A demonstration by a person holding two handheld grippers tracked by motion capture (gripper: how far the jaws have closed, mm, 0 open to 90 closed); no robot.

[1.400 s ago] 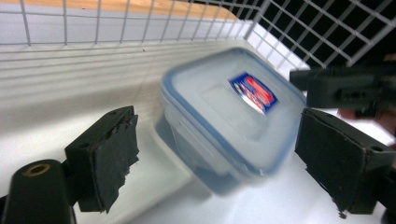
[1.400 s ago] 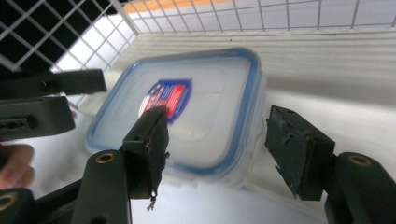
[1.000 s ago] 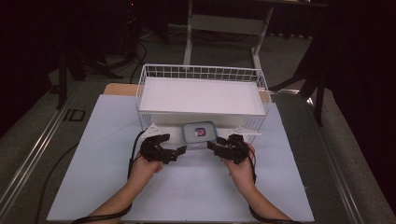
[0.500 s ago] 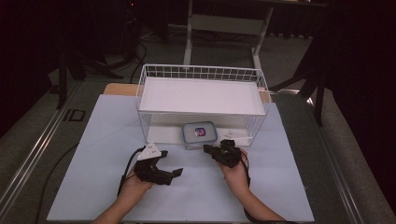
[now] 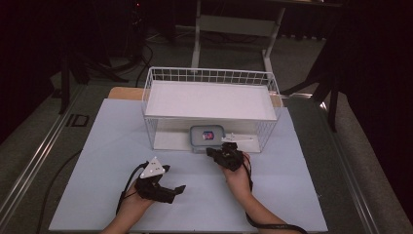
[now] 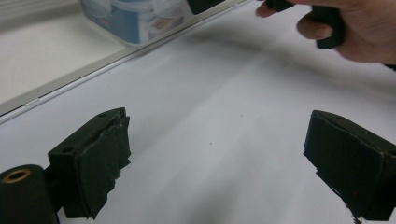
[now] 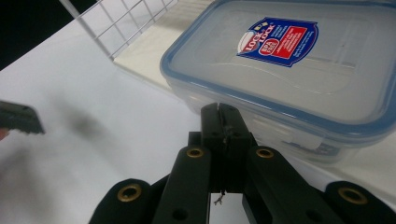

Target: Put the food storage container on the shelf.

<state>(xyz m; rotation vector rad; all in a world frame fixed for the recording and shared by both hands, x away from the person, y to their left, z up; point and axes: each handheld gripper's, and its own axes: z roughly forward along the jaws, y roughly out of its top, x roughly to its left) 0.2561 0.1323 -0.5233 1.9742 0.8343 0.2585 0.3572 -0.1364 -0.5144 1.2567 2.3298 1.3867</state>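
A clear plastic box with a blue-rimmed lid and a red and blue label lies at the open front of a white wire basket, on its bottom board. My right gripper is shut with nothing between its jaws, and its tip is right at the box's front wall. My left gripper is nearer the table's front edge, to the left. It stands wide open over bare white table. The box and the right hand lie beyond it.
A white board covers the basket's top, so the box sits in a low gap beneath it. A small white item lies just right of the box. The white table sheet spreads around both hands, and dark stands rise behind the table.
Both hands have drawn back from the box's sides. The left gripper moved down and left toward the table's front. The right gripper shifted slightly and now points at the box's front.
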